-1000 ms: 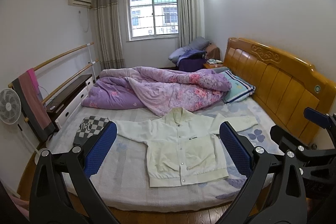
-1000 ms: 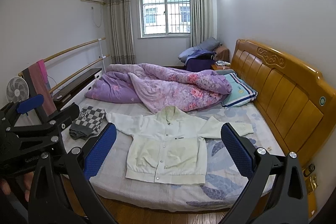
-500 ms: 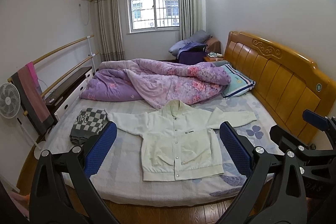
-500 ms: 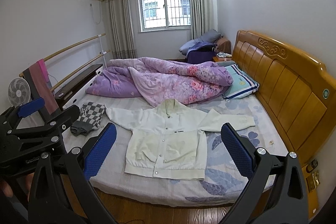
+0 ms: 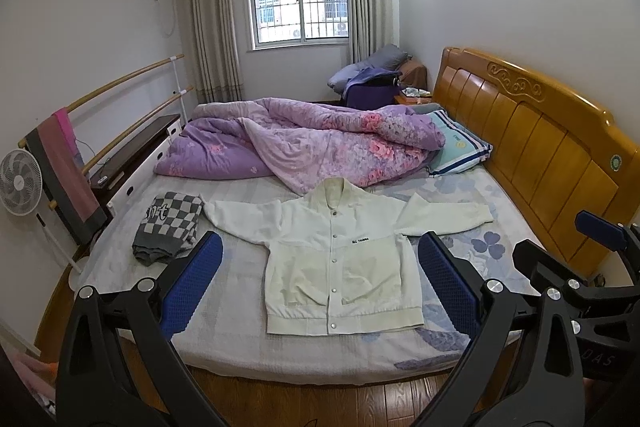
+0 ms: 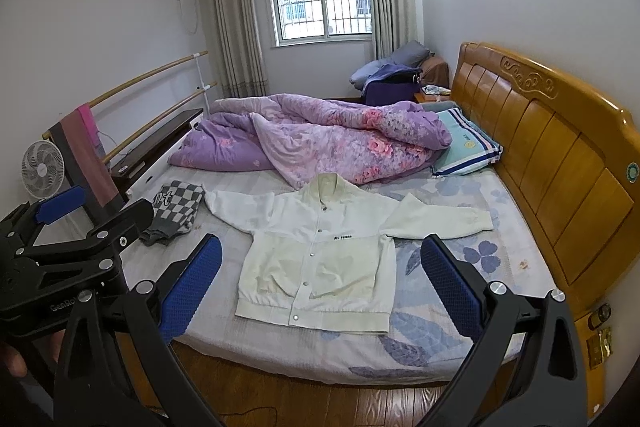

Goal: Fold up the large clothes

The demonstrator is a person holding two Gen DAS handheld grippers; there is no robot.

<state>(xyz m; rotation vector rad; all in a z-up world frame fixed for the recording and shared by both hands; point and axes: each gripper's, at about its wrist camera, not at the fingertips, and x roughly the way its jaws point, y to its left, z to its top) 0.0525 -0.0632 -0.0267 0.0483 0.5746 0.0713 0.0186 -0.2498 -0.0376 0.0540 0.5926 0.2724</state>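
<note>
The white jacket (image 6: 320, 259) bears a small black chest label reading "ALL THINGS". The folded checkered garment (image 5: 170, 223) shows large letters, apparently "nt". The left gripper (image 6: 60, 291) body reads "GenRo", partly cut off.

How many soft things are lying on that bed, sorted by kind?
Jackets: 1, the white jacket spread flat with sleeves out.
Folded clothes: 1, the checkered garment left of it.
Quilts: 1, the purple floral quilt bunched behind.
Pillows: 1, the striped pillow by the headboard.
Total: 4.
</note>
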